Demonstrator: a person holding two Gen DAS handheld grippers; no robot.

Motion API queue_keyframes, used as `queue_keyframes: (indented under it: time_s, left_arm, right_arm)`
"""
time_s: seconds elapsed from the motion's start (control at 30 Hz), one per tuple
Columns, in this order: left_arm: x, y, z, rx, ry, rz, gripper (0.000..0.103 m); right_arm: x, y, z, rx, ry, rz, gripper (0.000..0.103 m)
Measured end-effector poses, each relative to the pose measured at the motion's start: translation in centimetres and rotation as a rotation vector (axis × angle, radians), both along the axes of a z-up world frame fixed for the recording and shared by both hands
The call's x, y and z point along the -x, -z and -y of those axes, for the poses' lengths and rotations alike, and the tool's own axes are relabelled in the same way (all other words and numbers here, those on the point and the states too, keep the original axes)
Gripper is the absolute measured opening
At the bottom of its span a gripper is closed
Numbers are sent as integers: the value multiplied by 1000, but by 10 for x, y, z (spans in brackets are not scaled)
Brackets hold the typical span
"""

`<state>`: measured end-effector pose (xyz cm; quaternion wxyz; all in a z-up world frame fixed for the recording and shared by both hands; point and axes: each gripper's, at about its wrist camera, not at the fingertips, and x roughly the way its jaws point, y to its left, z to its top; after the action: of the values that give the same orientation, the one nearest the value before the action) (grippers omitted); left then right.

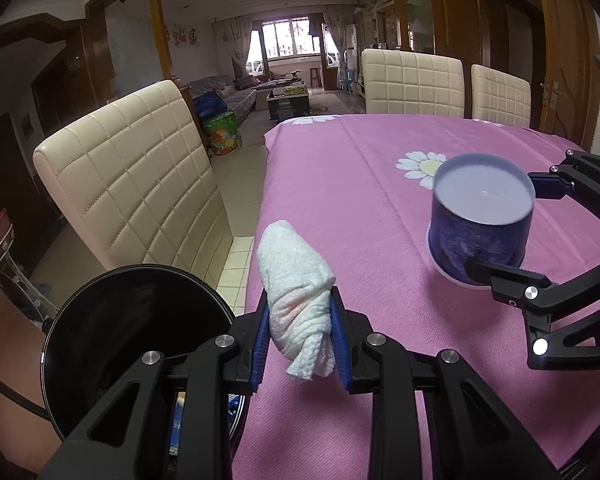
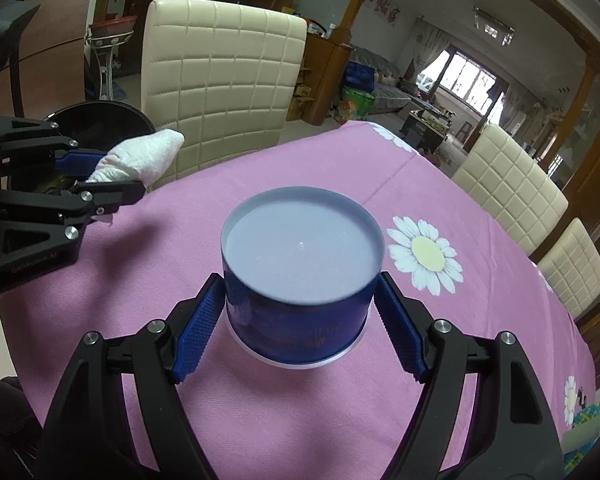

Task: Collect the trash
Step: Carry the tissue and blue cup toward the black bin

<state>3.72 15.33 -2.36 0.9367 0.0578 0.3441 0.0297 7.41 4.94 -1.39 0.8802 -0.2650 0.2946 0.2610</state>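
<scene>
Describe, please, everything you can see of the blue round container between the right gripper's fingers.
The blue round container is a short, upright cylinder with a dark blue marbled wall, a pale lilac flat lid with a raised rim, and a white base ring. It looks like plastic or tin. It is closed. The right gripper clasps its sides with blue ribbed pads above the pink tablecloth; whether its base touches the cloth cannot be told.
</scene>
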Motion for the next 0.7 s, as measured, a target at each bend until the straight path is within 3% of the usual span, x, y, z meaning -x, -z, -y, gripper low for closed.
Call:
queue_keyframes:
  time_s: [0.2,0.27,0.3,0.43,0.63,0.67,0.7]
  left_arm:
    - [5,-6,-19,1,-59,26,27]
    - [8,-9,-31,7,-93,44,27]
    - [9,-9,-35,8,-104,47,27]
    - [7,-5,-53,47,-144,24,27]
    - [-5,5,-52,33,-119,24,27]
    - [-12,7,-53,43,-122,3,27]
    - [-16,9,-53,54,-120,-11,27]
  right_arm:
    - [0,-3,-18,8,-29,15,72]
    - [-3,-4,-25,3,-40,-5,51]
    - [-8,-3,-29,1,-46,-44,30]
    - [-22,9,-33,19,1,-91,29]
    - [-35,5,-21,-64,24,-140,33]
    - [-38,4,-21,-77,28,-152,34]
    - [-38,3,-20,-85,27,-159,44]
